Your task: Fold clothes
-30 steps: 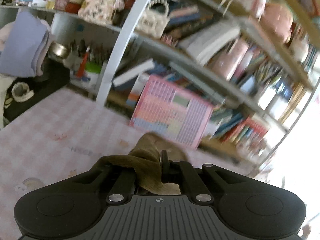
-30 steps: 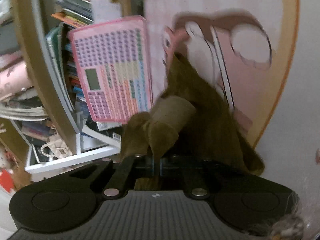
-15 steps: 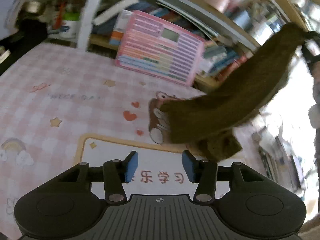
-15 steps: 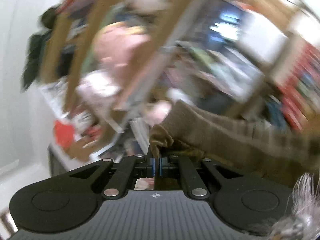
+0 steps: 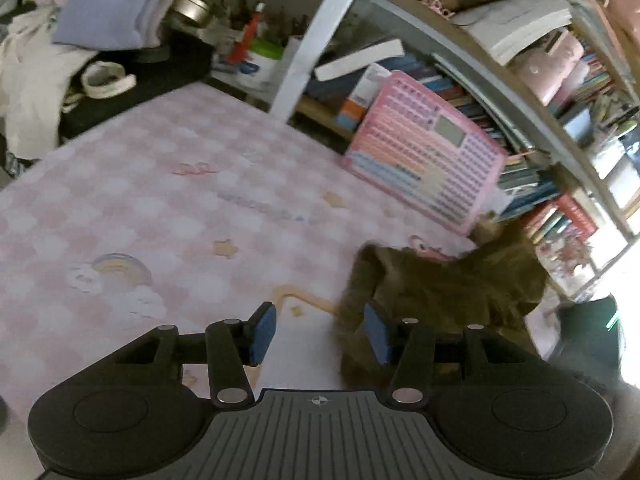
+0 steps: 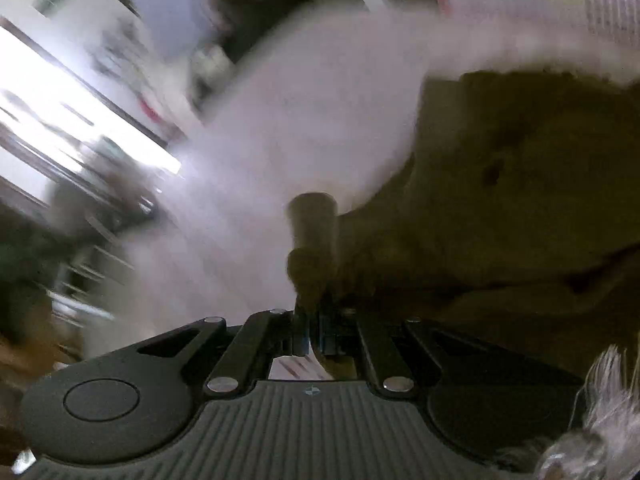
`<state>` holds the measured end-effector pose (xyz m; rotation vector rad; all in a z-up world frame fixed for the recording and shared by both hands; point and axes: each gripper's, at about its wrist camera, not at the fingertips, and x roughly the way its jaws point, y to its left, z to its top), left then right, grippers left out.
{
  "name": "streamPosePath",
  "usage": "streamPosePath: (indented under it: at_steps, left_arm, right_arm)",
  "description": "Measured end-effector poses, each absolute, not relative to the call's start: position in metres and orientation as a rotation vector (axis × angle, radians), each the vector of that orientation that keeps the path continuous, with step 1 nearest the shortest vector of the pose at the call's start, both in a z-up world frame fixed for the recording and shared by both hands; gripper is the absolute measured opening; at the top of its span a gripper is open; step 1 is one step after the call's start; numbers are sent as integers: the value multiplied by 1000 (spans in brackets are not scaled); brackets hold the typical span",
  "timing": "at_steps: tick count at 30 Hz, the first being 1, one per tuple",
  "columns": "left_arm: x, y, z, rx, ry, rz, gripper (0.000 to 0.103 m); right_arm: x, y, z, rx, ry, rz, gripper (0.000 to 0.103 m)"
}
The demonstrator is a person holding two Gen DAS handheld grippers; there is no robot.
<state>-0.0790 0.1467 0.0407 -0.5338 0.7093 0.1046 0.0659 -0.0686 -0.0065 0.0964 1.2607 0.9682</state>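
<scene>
- Pink-and-white checked mat [image 5: 152, 184] with star, rainbow and heart prints, spread flat across the work surface; fills most of left wrist view.
- Cluttered grey-framed bookshelf [image 5: 516, 92] behind the mat, packed with books and pink items; blurred at the edges.
- Crumpled olive-brown knitted garment [image 5: 448, 292], bunched on the mat's right part, near the right fingertip of the left gripper; in right wrist view the same cloth [image 6: 520, 184] fills the right half, badly motion-blurred.
- Pink plastic toy keyboard board [image 5: 424, 164] with rows of small buttons, propped tilted against the shelf, just behind the garment.
- Folded lilac cloth [image 5: 112, 4] on a heap at far left, well apart from the garment.
- Left gripper [image 5: 316, 334]: blue-padded jaws spread wide, nothing between them, above the mat.
- Right gripper [image 6: 314, 328]: jaws clenched together on a pinch of the garment's edge, a rolled tab of cloth sticking up just beyond the tips.
</scene>
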Motion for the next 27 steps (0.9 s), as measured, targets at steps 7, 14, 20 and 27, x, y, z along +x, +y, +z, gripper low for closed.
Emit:
streamPosePath:
  at_steps: [7,14,20,27]
  left_arm:
    - [-70,148,39,-506,722,108,49]
    - [-49,136,42,-472,722,39,49]
    - [-26,126,36,-445,738,12,49]
    - [-5,109,32,-399,737,-7,49]
  right_arm:
    - [56,-51,-29,83,1292,956,5]
    - [46,-84,-32,129,1239,847,32]
    - [49,-145,-24,193,1151,636,47]
    - [53,-216,-16,264,1039,393,47]
